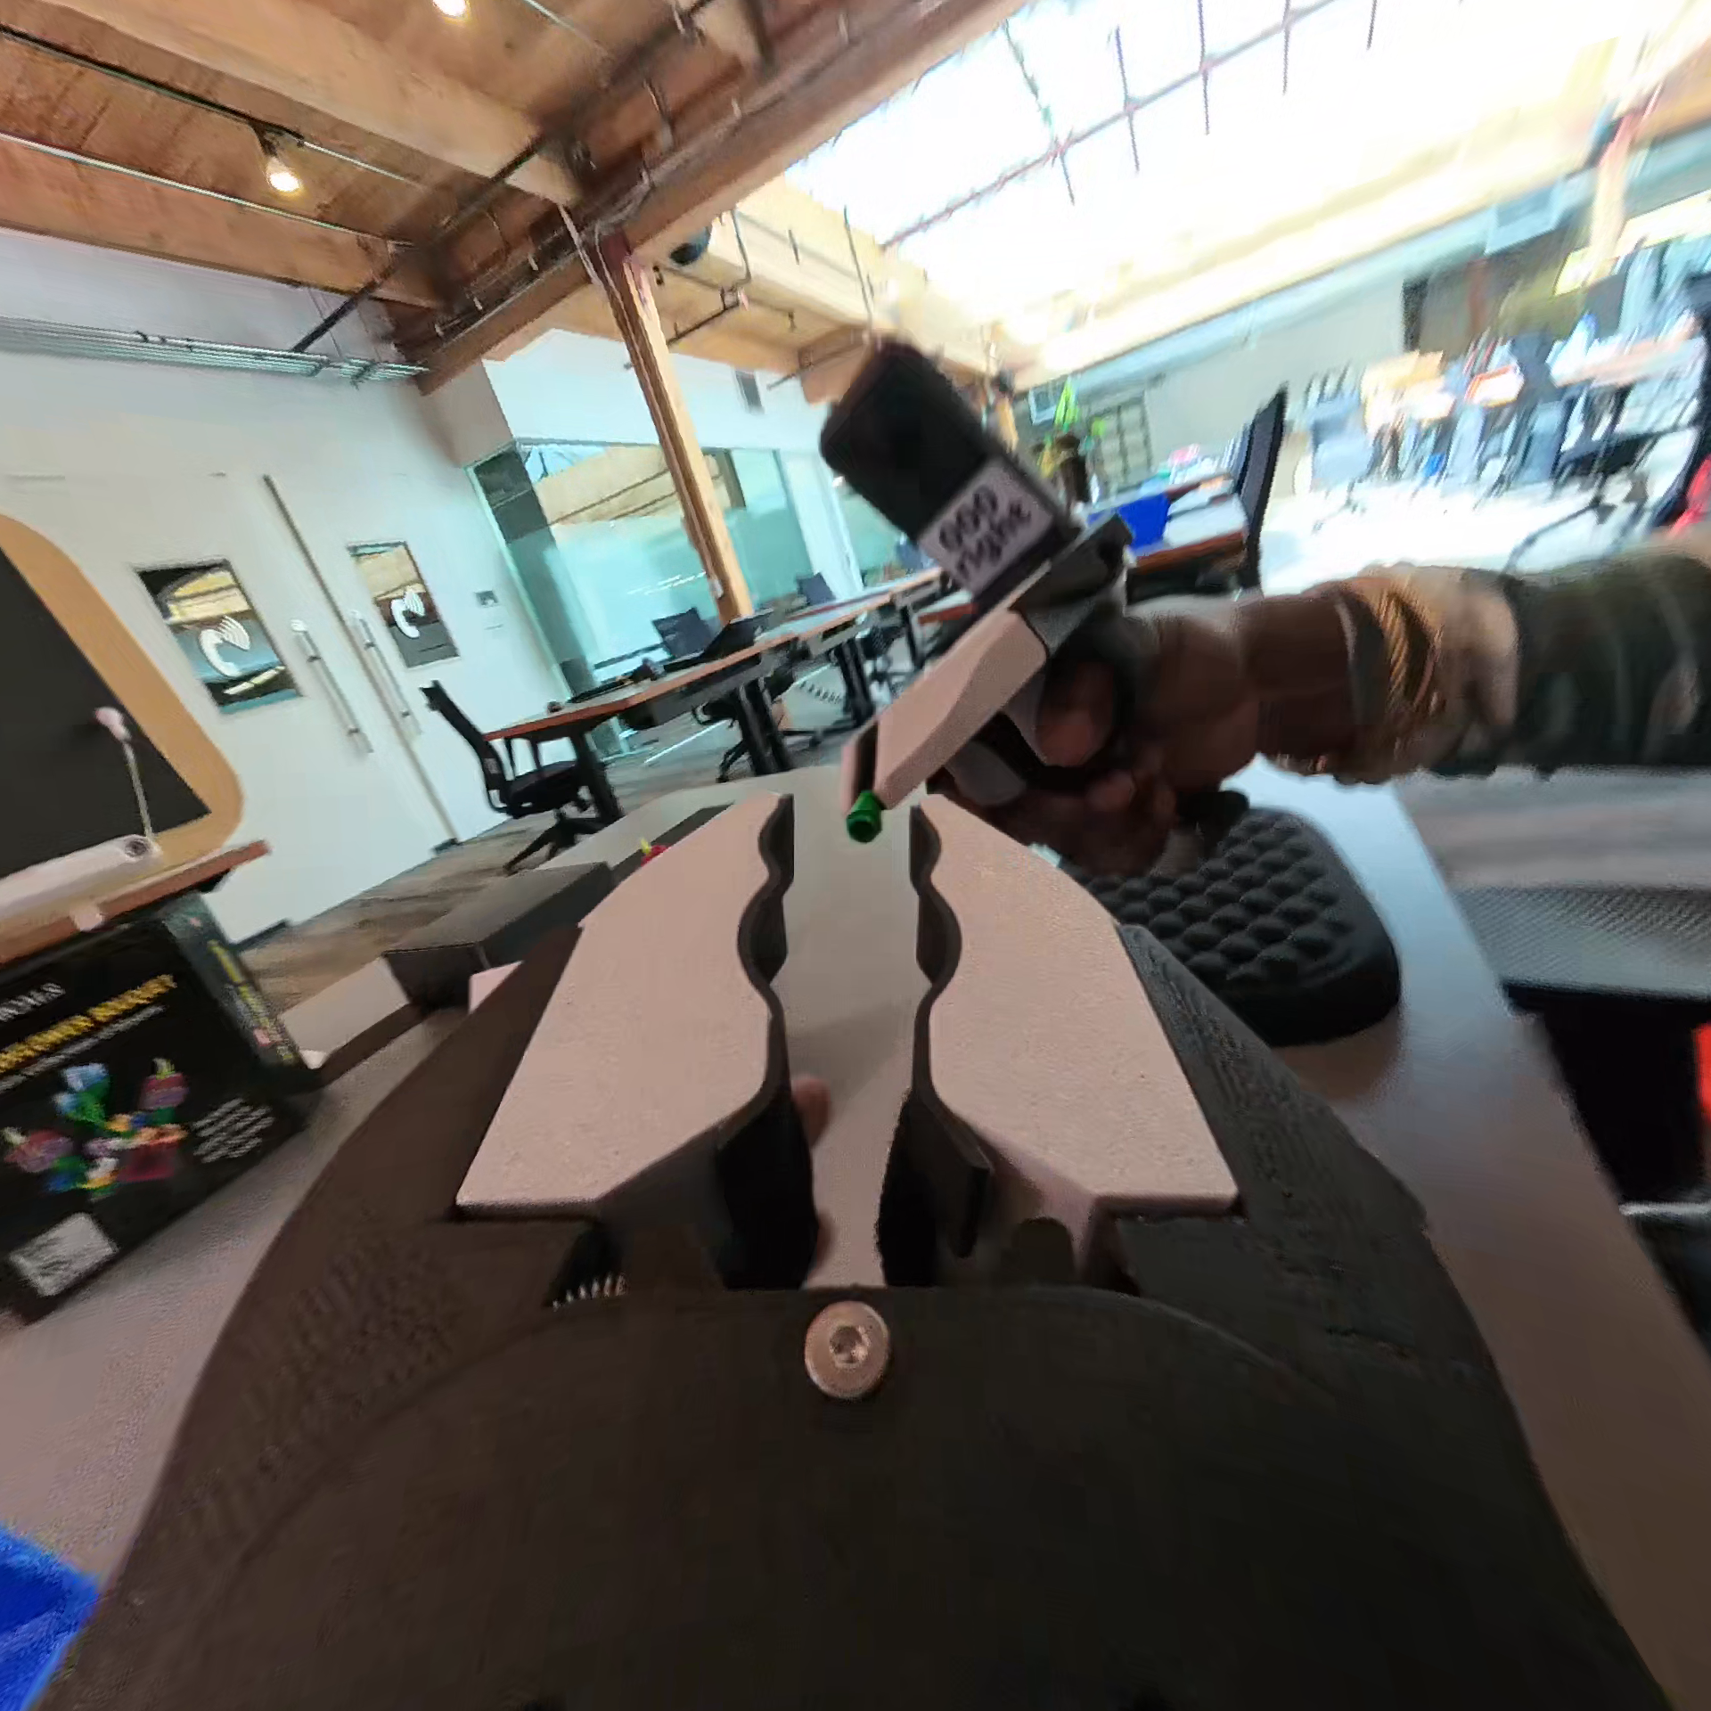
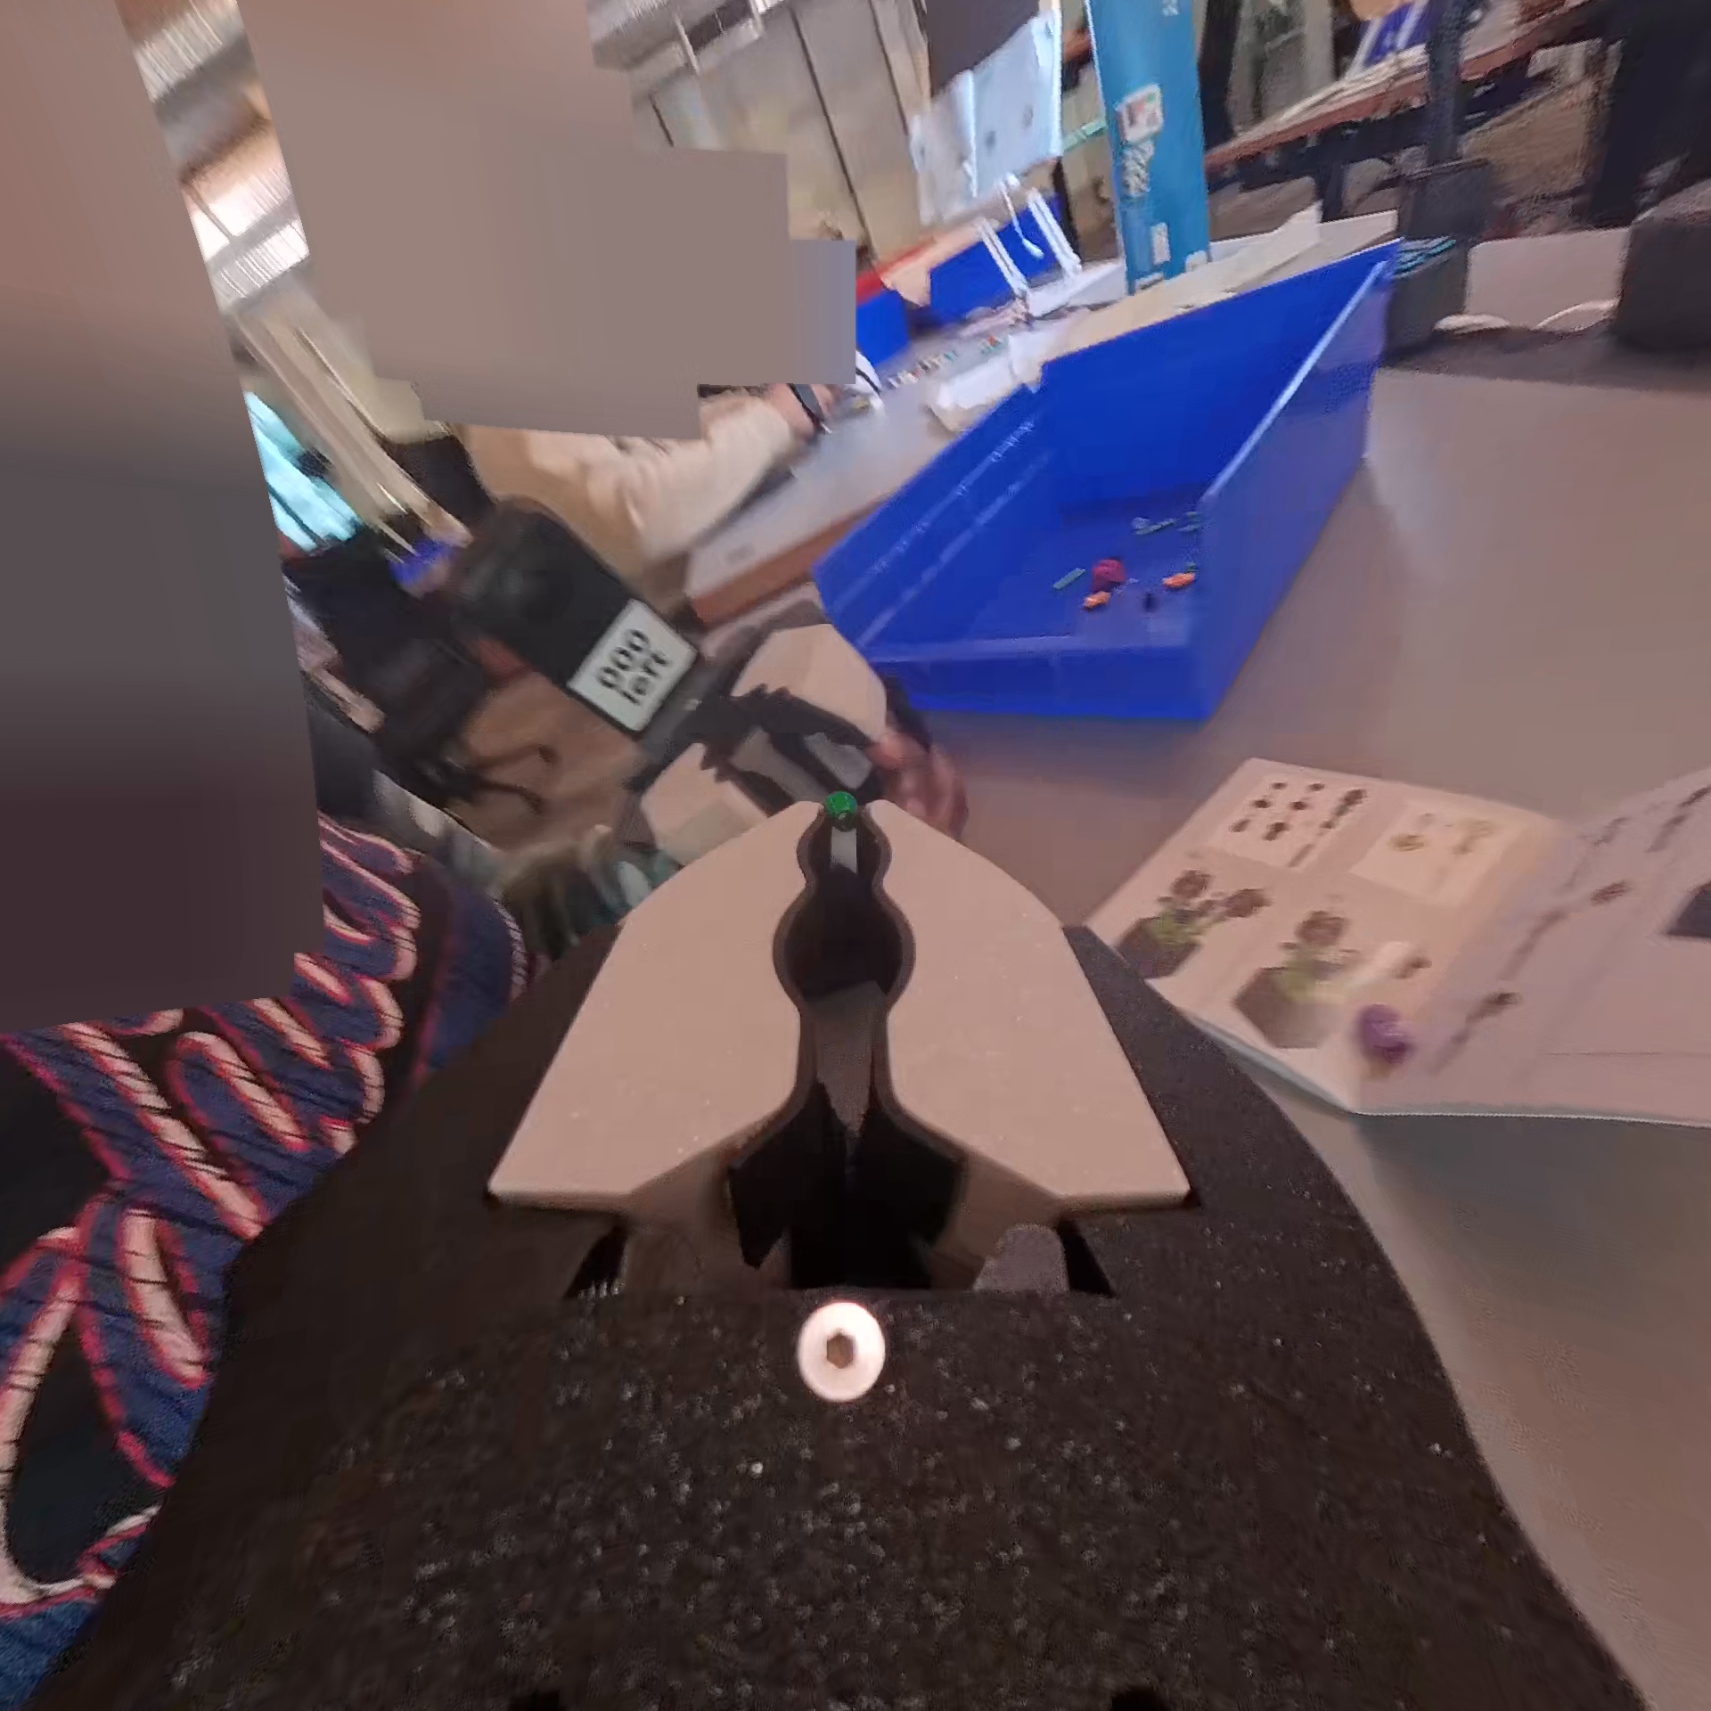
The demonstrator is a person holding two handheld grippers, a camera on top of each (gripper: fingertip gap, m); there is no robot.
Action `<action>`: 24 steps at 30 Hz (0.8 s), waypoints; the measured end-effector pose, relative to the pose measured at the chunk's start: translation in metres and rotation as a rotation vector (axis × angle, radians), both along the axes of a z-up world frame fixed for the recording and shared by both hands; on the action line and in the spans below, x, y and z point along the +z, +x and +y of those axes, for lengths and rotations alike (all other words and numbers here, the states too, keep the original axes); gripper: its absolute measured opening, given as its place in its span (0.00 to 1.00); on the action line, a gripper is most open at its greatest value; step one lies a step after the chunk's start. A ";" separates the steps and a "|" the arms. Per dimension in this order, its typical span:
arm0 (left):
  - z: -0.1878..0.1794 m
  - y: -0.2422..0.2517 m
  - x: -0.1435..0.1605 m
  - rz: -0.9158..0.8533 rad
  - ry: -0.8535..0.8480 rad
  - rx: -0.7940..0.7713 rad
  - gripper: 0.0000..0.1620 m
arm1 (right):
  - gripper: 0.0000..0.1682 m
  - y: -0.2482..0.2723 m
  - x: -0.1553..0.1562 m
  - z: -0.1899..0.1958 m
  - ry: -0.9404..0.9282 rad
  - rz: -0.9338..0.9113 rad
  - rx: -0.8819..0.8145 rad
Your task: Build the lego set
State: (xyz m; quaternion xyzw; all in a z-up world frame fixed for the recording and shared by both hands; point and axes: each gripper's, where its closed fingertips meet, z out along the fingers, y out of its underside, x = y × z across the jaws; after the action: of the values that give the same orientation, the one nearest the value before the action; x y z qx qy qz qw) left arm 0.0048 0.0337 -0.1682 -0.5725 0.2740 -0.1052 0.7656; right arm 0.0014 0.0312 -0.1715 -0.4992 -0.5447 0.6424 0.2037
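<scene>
Green peg [image 2: 841, 805] is pinched at the very tips of the right hand-held gripper [image 2: 841, 815], which is nearly closed on it so that most of the piece is left exposed, likely for a handover or joining. It is held in the air just ahead of the left hand-held gripper [image 1: 852, 833], whose jaws stand narrowly apart with nothing between them. At two o'clock of the right view, a blue bin [image 2: 1296, 444] with loose pieces is seen; an open booklet [image 2: 1389, 926] lies at three o'clock. A box [image 1: 139, 1092] rests on the table [image 1: 185, 1435] at nine o'clock of the left view.
</scene>
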 end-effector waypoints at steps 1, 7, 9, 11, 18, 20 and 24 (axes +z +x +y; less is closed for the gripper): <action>-0.002 -0.002 0.003 -0.049 -0.006 -0.026 0.13 | 0.03 0.001 0.002 -0.003 -0.072 0.011 0.019; -0.012 0.001 0.007 -0.106 -0.008 -0.136 0.09 | 0.03 0.002 0.003 -0.013 -0.239 0.027 0.071; -0.011 0.003 0.004 -0.075 -0.010 -0.134 0.09 | 0.03 0.001 0.003 -0.014 -0.265 0.019 0.074; -0.010 0.006 0.000 -0.040 -0.014 -0.129 0.09 | 0.03 0.000 0.003 -0.015 -0.290 0.019 0.084; -0.008 0.006 -0.003 -0.012 -0.018 -0.102 0.05 | 0.03 -0.001 0.001 -0.015 -0.287 0.001 0.083; -0.007 0.005 -0.004 -0.006 -0.023 -0.096 0.05 | 0.03 -0.002 0.000 -0.014 -0.280 -0.004 0.081; -0.007 0.004 -0.007 0.017 -0.045 -0.082 0.04 | 0.03 -0.003 -0.002 -0.014 -0.256 -0.019 0.078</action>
State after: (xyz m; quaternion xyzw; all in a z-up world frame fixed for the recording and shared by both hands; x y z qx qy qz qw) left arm 0.0092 0.0269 -0.1752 -0.5789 0.3013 -0.1378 0.7451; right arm -0.0012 0.0167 -0.1736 -0.5054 -0.4793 0.7093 0.1079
